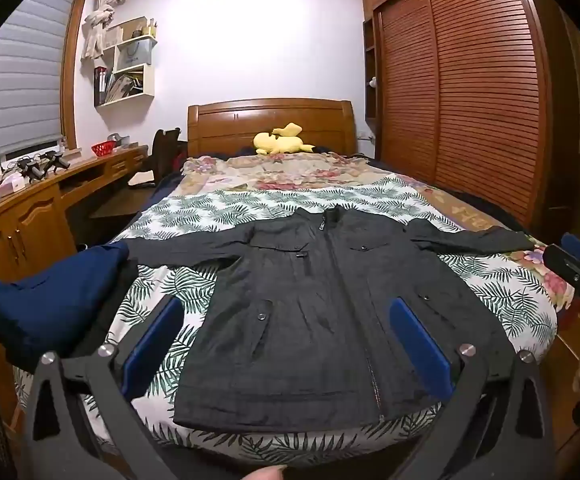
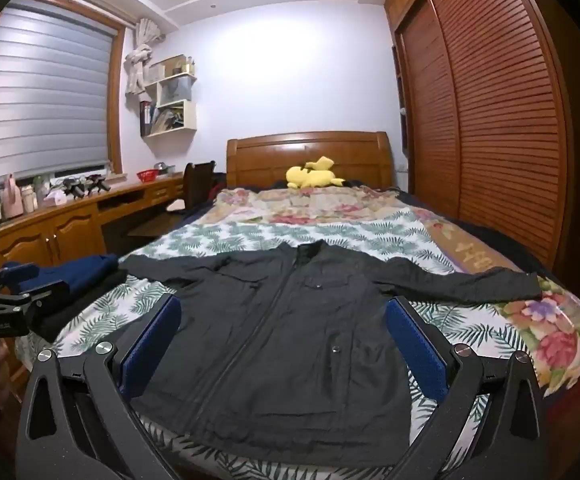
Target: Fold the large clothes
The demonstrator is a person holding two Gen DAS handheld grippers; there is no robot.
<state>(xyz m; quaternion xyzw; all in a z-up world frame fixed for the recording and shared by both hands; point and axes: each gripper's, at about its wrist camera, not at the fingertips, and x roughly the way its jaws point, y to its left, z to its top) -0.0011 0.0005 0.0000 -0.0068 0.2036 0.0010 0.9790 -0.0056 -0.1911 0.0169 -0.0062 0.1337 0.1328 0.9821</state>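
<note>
dark grey zip-front jacket (image 1: 322,312) spread flat on the leaf-print bed (image 1: 209,208)
both left tongs (image 1: 290,340) and right tongs (image 2: 281,340) gape open, empty; their fingers hide the jacket's hem corners.

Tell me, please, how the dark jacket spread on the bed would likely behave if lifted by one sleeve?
The dark jacket would probably go floppy: it lies flat with fine wrinkles. Its thin fabric suggests it is light for its size. The spread sleeve would likely rise first, dragging the body across the leaf-print bedspread.
</note>
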